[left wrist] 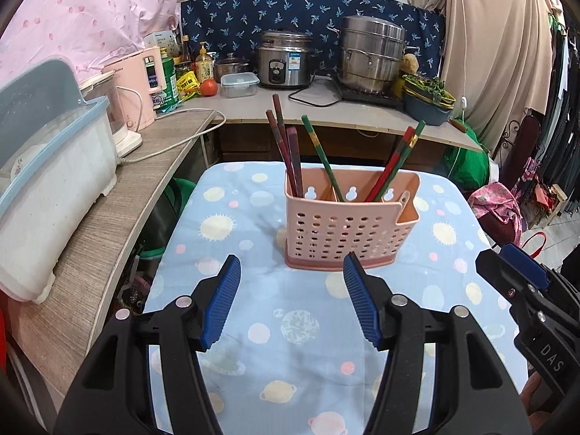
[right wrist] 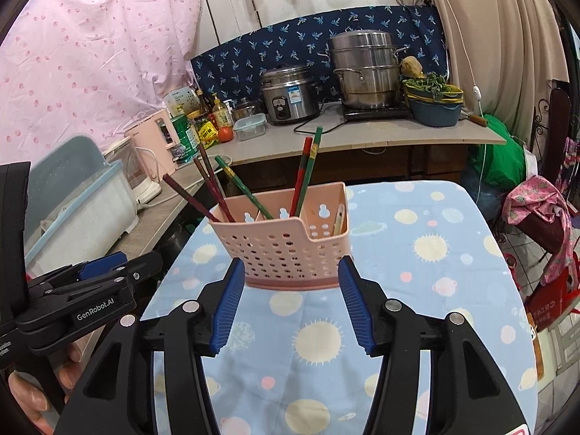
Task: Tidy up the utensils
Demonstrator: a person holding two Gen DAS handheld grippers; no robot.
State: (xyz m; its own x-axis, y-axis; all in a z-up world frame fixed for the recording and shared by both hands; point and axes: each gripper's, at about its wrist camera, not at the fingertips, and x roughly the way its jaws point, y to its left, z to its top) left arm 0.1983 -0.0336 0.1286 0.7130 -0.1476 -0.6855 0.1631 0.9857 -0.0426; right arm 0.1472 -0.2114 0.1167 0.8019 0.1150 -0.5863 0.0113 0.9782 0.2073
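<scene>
a: where's the pink utensil caddy [left wrist: 349,224]?
b: upright on the planet-print cloth [left wrist: 253,326], ahead of the left gripper [left wrist: 291,272], whose jaws are spread and empty. the right gripper [right wrist: 288,275] (also parted, gripping nothing) sits nearer its base.
a: chopsticks [left wrist: 290,148]?
b: standing inside. only the right view shows a pale utensil [right wrist: 339,219], maybe a spoon, in the end compartment.

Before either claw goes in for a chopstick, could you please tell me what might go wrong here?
1. The chopsticks lean and cross one another, so pulling one could drag its neighbours out.
2. The pink holder looks light and stands loose on the cloth; a sideways tug may tip it.
3. The left claw and right claw are both open and close together, so they could collide.
</scene>
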